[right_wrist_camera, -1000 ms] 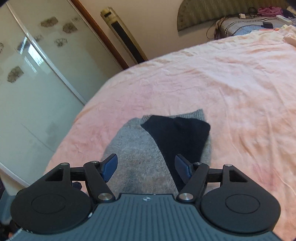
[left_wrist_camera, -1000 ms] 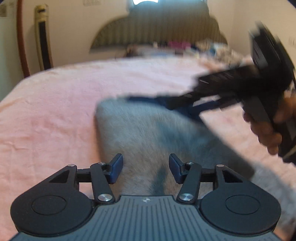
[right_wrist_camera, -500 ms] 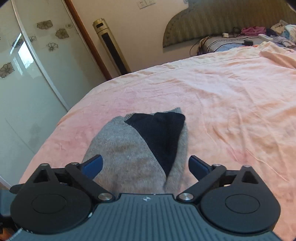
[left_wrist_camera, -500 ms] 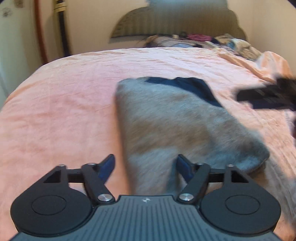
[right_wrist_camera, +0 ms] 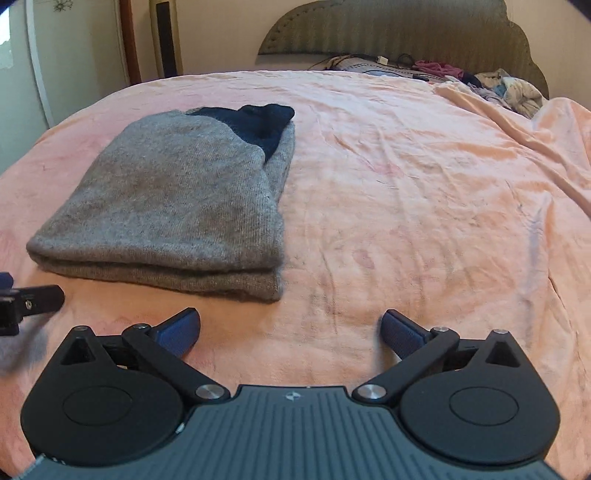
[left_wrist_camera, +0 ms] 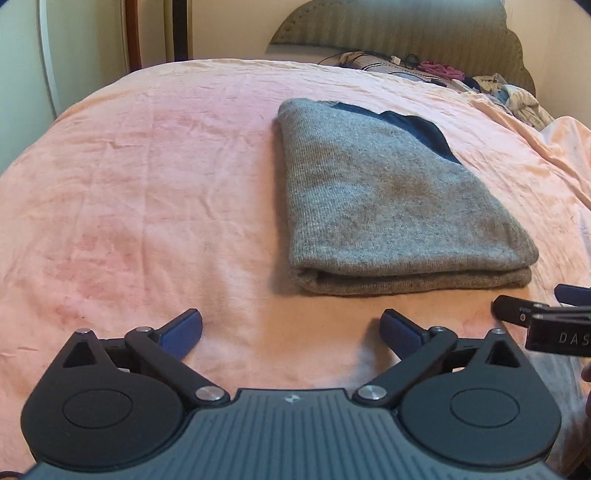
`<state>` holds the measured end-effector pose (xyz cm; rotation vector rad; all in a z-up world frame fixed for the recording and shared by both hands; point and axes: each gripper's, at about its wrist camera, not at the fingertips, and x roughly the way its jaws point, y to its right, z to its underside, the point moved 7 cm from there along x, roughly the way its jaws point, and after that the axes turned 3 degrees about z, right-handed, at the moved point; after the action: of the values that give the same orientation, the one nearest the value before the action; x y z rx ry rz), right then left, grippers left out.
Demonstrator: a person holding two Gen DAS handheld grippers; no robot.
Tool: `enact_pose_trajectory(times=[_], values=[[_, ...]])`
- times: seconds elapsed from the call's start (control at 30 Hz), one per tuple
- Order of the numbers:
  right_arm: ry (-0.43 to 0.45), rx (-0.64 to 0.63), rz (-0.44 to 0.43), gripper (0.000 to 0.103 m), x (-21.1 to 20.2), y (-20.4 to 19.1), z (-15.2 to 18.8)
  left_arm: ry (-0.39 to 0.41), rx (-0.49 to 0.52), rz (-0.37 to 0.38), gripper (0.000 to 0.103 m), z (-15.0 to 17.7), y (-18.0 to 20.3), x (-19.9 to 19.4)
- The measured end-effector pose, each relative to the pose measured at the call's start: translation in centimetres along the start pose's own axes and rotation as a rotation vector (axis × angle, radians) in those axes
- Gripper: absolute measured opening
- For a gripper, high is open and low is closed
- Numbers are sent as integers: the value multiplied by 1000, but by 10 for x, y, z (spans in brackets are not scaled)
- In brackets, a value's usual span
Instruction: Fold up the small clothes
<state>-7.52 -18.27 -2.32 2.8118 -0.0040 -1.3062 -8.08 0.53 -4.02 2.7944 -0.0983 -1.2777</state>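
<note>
A grey knitted garment (left_wrist_camera: 384, 199) lies folded in layers on the pink bedspread (left_wrist_camera: 147, 177), with a dark navy part (left_wrist_camera: 417, 125) showing at its far end. It also shows in the right wrist view (right_wrist_camera: 177, 206), with the navy part (right_wrist_camera: 262, 122) at the back. My left gripper (left_wrist_camera: 291, 328) is open and empty, just short of the garment's near edge. My right gripper (right_wrist_camera: 290, 328) is open and empty, near the garment's near right corner. Each gripper shows at the edge of the other's view.
A padded headboard (right_wrist_camera: 399, 33) stands at the far end of the bed. Loose clothes and cables (right_wrist_camera: 476, 81) lie near it at the back right. A rumpled pink blanket fold (right_wrist_camera: 546, 125) rises at the right. A wall and door frame (left_wrist_camera: 133, 33) are at the left.
Both grippers have pulled back from the garment toward the near edge and opened wider. The garment now lies folded and flat, untouched.
</note>
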Motion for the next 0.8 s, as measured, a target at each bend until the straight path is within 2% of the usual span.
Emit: enact_pose_trajectory(times=[0.37, 0.57, 0.8], values=[[33, 16, 31, 103, -1, -1, 5, -17, 5, -57, 103, -1, 6, 3], [32, 24, 40, 103, -2, -2, 5, -35, -4, -60, 103, -2, 5, 5], [22, 28, 42, 103, -2, -2, 4, -12, 8, -64, 103, 0, 5, 4]])
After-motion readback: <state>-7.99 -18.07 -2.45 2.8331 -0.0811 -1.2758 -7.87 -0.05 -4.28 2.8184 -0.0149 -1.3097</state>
